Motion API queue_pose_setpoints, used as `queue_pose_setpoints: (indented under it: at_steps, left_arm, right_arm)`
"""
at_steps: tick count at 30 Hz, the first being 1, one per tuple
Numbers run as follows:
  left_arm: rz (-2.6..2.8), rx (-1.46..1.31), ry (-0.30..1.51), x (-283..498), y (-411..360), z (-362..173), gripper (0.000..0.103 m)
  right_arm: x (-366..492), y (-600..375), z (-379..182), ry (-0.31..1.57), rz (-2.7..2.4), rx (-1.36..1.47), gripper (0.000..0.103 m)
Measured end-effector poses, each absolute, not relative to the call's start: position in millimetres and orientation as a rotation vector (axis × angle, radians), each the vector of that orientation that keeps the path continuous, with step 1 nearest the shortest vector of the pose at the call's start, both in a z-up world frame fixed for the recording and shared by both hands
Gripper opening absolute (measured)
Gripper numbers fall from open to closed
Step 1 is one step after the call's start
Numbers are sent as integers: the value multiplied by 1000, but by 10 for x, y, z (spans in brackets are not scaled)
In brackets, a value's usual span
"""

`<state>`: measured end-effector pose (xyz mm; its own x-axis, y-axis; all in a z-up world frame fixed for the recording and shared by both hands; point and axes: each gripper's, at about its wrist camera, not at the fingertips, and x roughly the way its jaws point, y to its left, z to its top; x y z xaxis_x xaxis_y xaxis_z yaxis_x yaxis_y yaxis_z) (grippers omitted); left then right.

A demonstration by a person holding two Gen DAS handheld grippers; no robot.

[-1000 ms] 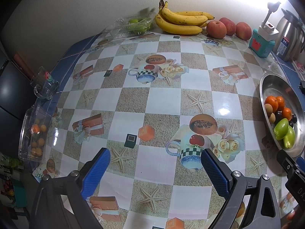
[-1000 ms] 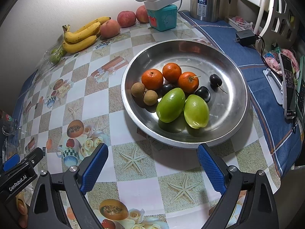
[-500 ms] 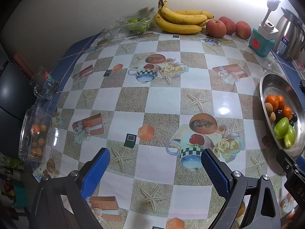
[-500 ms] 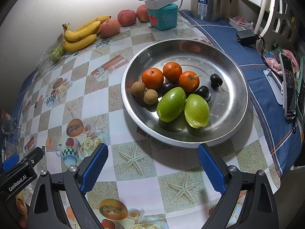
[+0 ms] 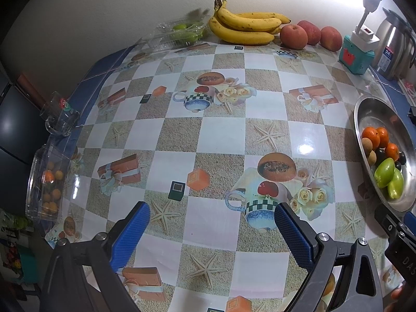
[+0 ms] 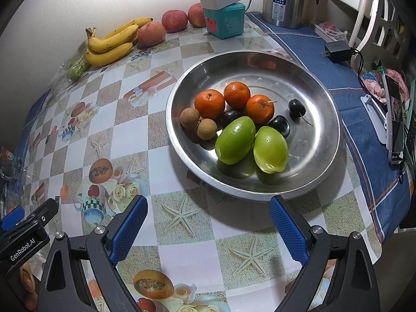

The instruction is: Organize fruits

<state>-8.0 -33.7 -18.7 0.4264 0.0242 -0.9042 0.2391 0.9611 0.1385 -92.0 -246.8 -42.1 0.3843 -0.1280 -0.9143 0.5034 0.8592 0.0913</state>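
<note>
The right tool [image 6: 206, 227] has its blue ribbed pads spread wide and empty, poised just short of the near rim of the round stainless-steel dish [image 6: 322, 140]. The left tool [image 5: 212, 230] is spread and empty too, over bare checked tabletop [image 5: 223, 135] well to the left of the dish.

Over the last second almost nothing has shifted: in the left view the dish has slid slightly toward the right edge, and in the right view it sits where it did. No fruit has moved. That suggests a pause or a slow repositioning, not a grasp or a release, so the sorting stands as it was.

Inside the dish, three orange mandarins [image 6: 209, 104] cluster toward its far left. Two small brown longans [image 6: 189, 117] lie left of them. Two large green oval fruits [image 6: 235, 140] lie side by side at the dish's near middle. Dark plums or cherries [image 6: 296, 106] sit behind them.

Beyond the dish, against the wall, lie a bunch of yellow bananas [image 6: 111, 43] and three red apples [image 6: 174, 20].

One dark fruit is mostly hidden between the mandarins and the green fruit. Far left of the dish, a clear plastic box [image 5: 45, 182] holds small orange fruits, too blurred to identify. A clear clamshell [image 5: 182, 32] beside the bananas holds green ones, count unclear.
</note>
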Motion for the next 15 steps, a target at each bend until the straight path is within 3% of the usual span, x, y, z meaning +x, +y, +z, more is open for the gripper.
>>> queue_pose_setpoints:
  at_steps: [15]
  left_arm:
    - [-145, 271, 1134, -67, -329, -208, 98]
  right_arm:
    - [-906, -2458, -445, 1119, -413, 379, 95]
